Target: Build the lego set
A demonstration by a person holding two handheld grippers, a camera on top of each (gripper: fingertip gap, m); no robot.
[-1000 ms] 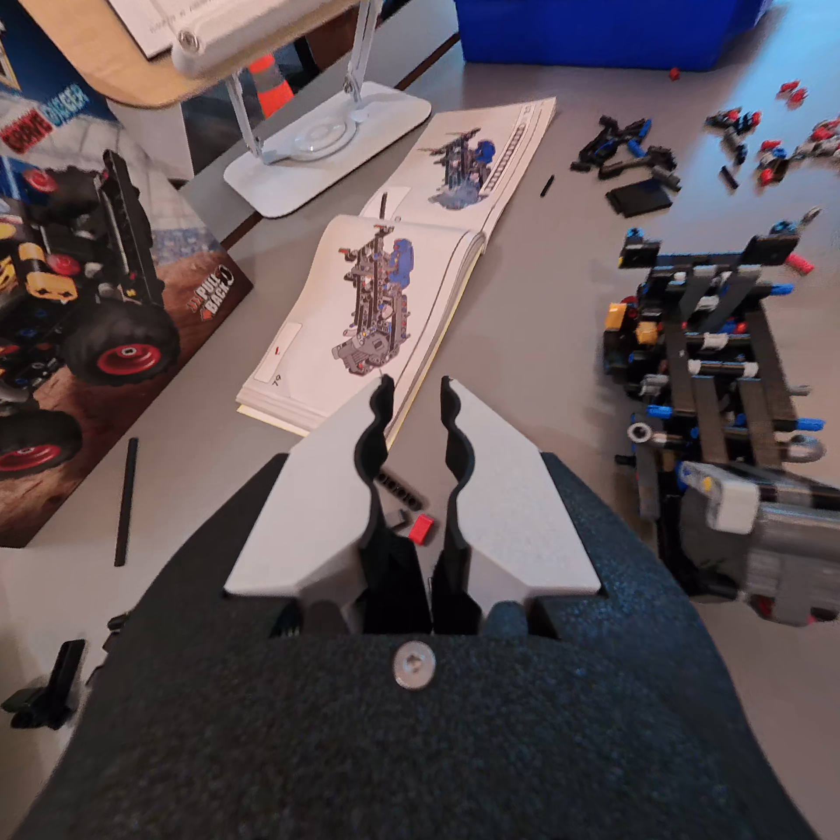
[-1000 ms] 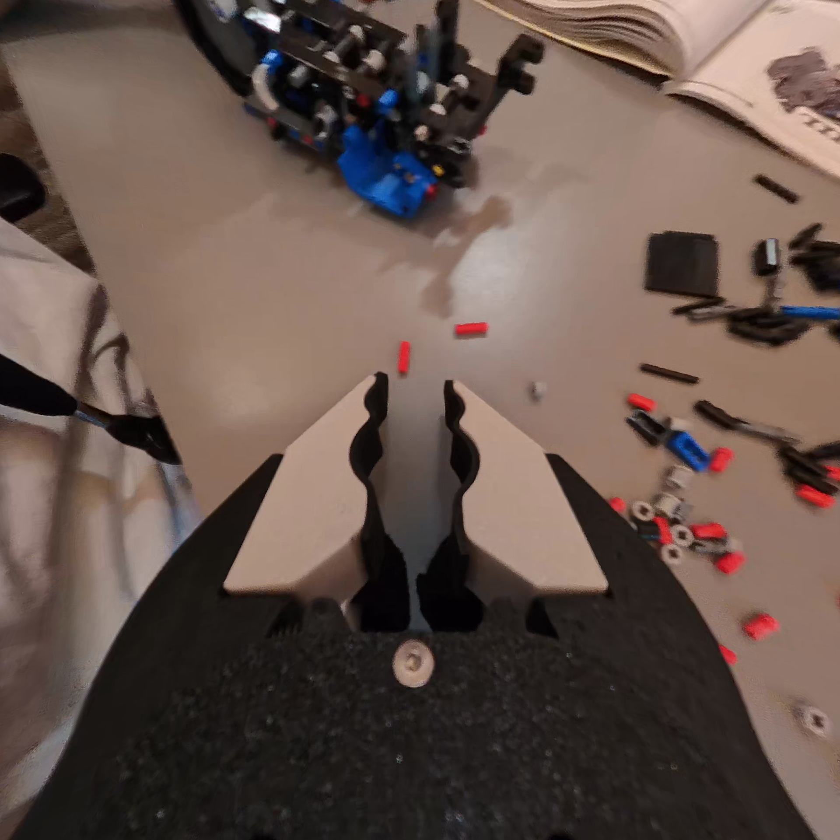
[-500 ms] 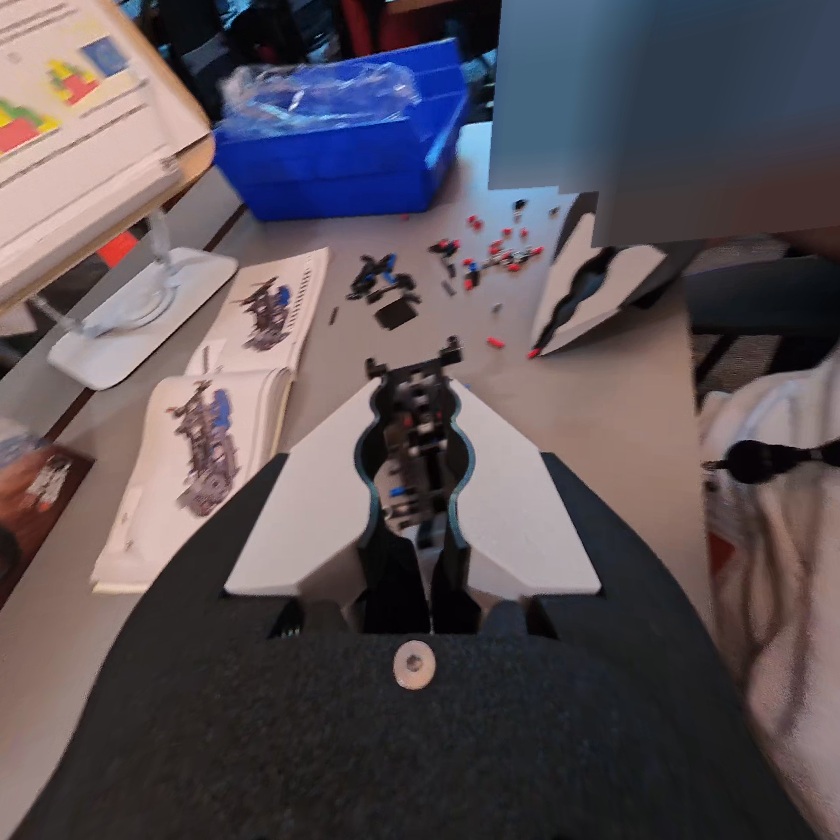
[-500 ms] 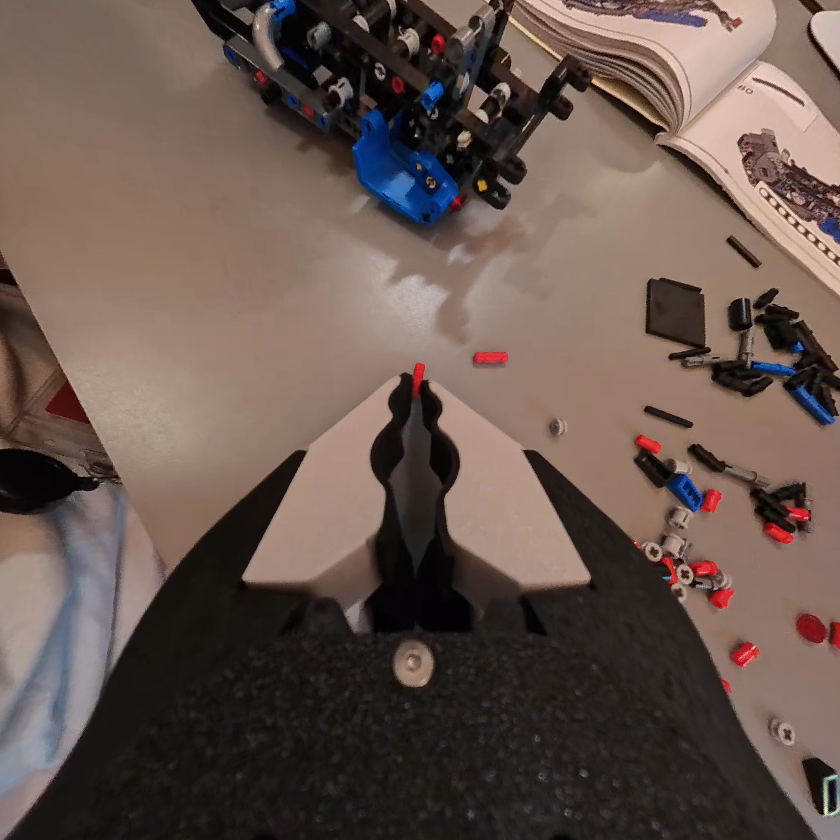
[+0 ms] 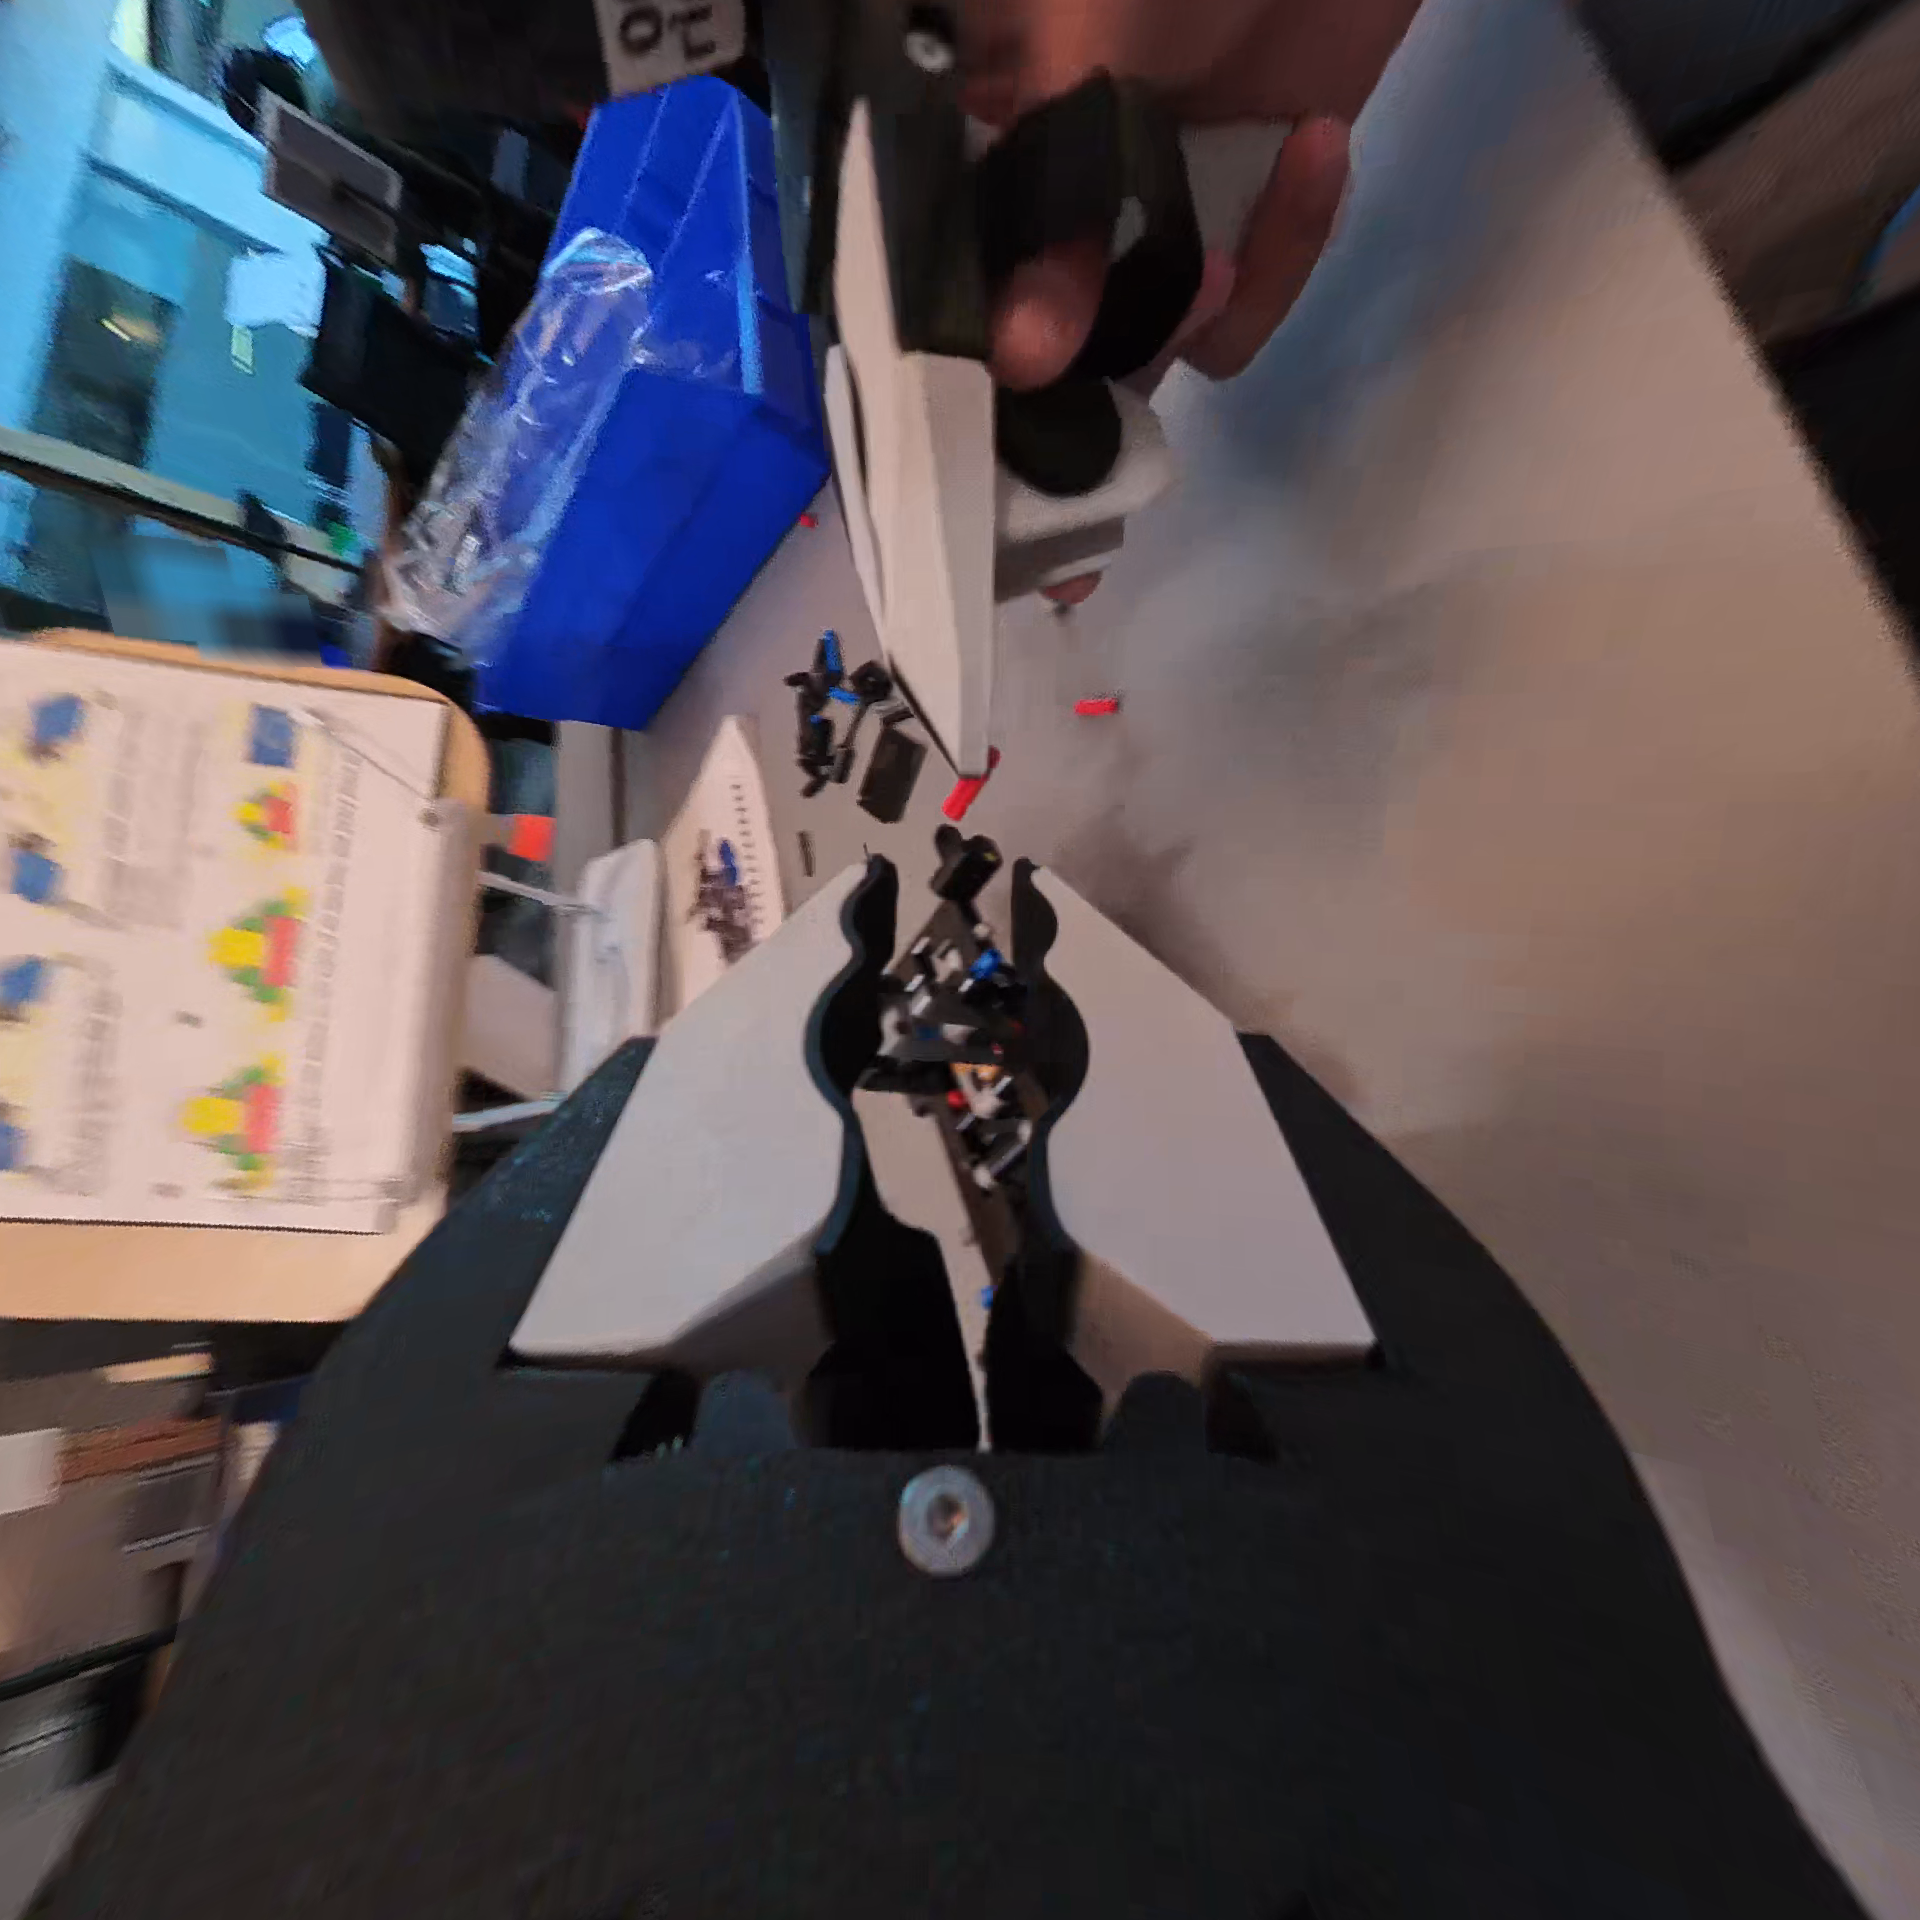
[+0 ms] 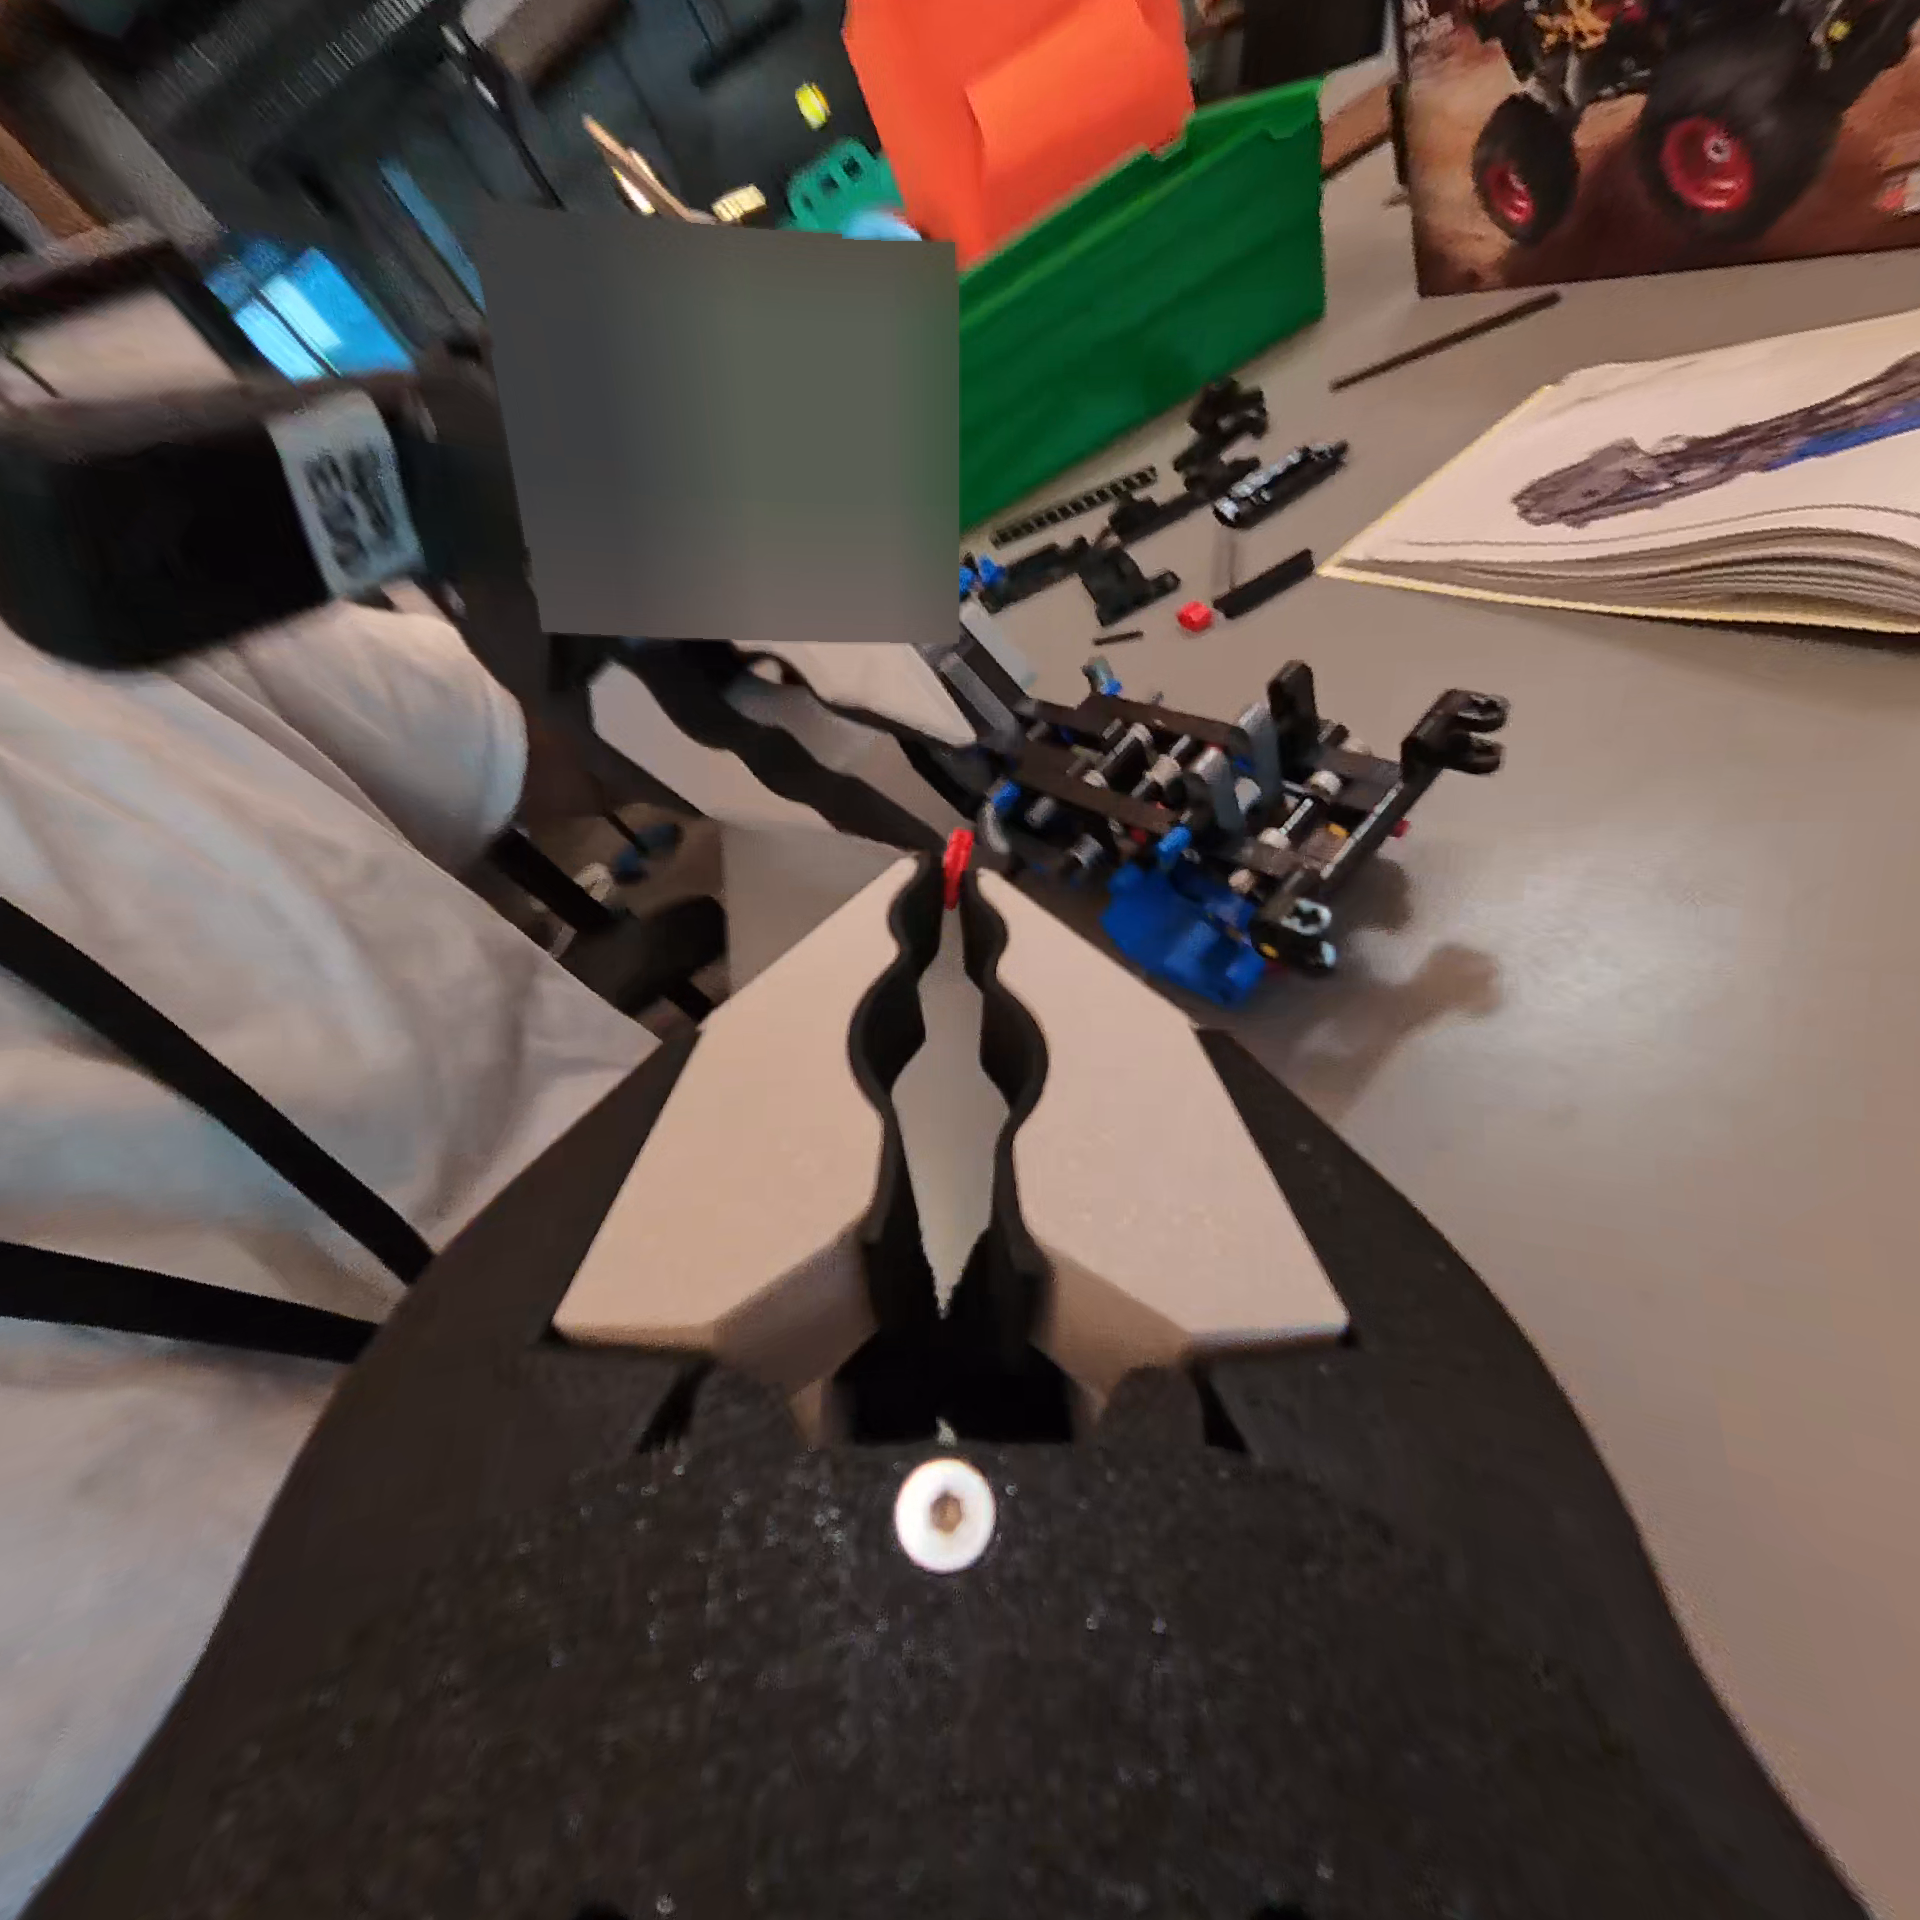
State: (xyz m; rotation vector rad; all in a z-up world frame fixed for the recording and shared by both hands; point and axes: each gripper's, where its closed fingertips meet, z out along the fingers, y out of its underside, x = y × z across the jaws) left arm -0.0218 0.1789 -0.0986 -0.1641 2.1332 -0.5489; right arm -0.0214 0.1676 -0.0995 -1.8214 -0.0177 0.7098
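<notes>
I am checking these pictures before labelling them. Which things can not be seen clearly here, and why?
- Left tool: the left wrist view does not show whether its fingers touch the lego model between them.
- Red pin: in the right tool; the fingertips hide its lower end.
- Lego model's near end: hidden behind the left tool in the right wrist view.
- Instruction booklet: cut off by the right edge, drawing blurred.
- Loose parts: too small and blurred to identify.

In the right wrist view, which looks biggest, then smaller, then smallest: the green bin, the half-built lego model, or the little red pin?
1. Green bin
2. Lego model, close to the bin in looks; it sits nearer the camera, so unsure
3. Red pin, plainly smallest, pinched in the right tool
</notes>
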